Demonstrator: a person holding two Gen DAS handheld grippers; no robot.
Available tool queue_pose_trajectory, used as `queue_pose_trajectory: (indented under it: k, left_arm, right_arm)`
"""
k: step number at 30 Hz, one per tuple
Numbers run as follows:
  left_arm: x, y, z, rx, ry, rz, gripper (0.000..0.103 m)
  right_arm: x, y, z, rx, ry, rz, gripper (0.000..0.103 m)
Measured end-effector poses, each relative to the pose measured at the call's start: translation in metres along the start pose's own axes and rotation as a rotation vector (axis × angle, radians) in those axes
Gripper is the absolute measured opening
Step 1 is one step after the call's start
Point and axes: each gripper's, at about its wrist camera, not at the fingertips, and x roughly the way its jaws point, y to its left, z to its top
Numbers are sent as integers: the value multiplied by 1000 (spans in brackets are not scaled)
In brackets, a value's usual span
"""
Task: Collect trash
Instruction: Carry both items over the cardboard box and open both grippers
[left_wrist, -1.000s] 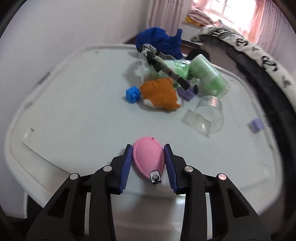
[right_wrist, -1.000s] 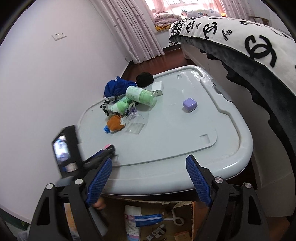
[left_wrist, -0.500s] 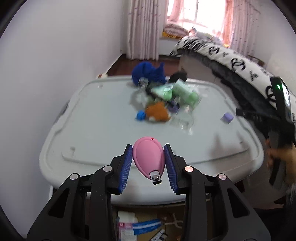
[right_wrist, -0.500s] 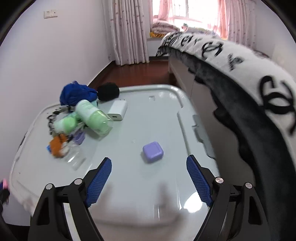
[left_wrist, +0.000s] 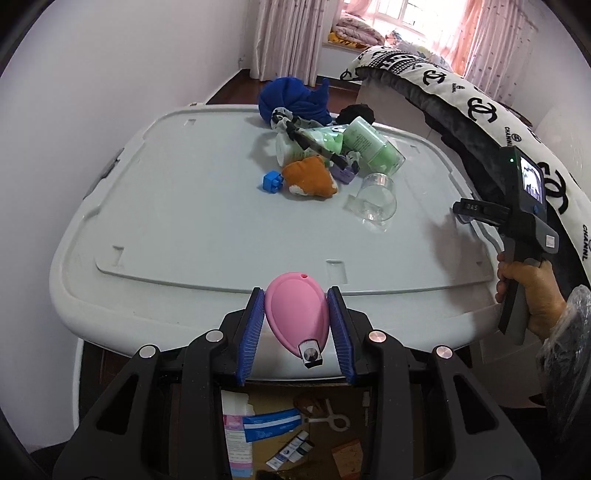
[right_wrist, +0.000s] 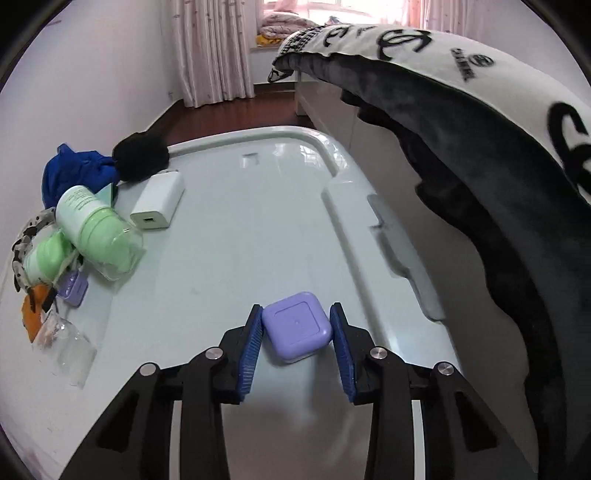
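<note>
**Over the near edge of the grey lid: one gripper loaded, the other around a purple case**

Over the near edge of the pale grey bin lid (left_wrist: 192, 206), the left gripper (left_wrist: 296, 325) is clamped on a pink teardrop-shaped object (left_wrist: 295, 314), both blue pads pressed against its sides, its narrow end with a small metal tip pointing back toward the camera. Below the pads, on the floor under the lid's edge, an open cardboard box (left_wrist: 288, 432) holds packets and scraps (contents too jumbled to name).

At the right of the lid, the right gripper (right_wrist: 295, 332) sits with its fingers either side of a purple square case (right_wrist: 296, 326), which rests on the lid. The left pad looks to touch the case; a sliver of gap shows at the right pad, so I cannot tell whether the grip has closed.

The remaining clutter lies at the far left of the lid: a blue cloth (right_wrist: 74, 173), a black fuzzy item (right_wrist: 140, 157), a white charger (right_wrist: 159, 203), a green bottle (right_wrist: 98, 229) on its side, an orange plush (left_wrist: 310, 177), a small blue block (left_wrist: 272, 181) and a clear plastic cup (left_wrist: 376, 197) tipped over. A black-and-white patterned blanket (right_wrist: 498, 122) hangs along the right.
</note>
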Motion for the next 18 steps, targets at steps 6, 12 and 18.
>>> queue_pose_trajectory:
  k: [6, 12, 18]
  left_arm:
    - [-10, 1, -4, 10, -45, 23, 35]
    - [-36, 6, -24, 25, -94, 43, 35]
    - [-69, 20, -90, -9, -58, 30, 35]
  right_arm:
    - [-52, 10, -13, -11, -43, 102, 36]
    - [-162, 37, -69, -56, -162, 249, 37]
    - [-221, 68, -202, -181, -180, 267, 37]
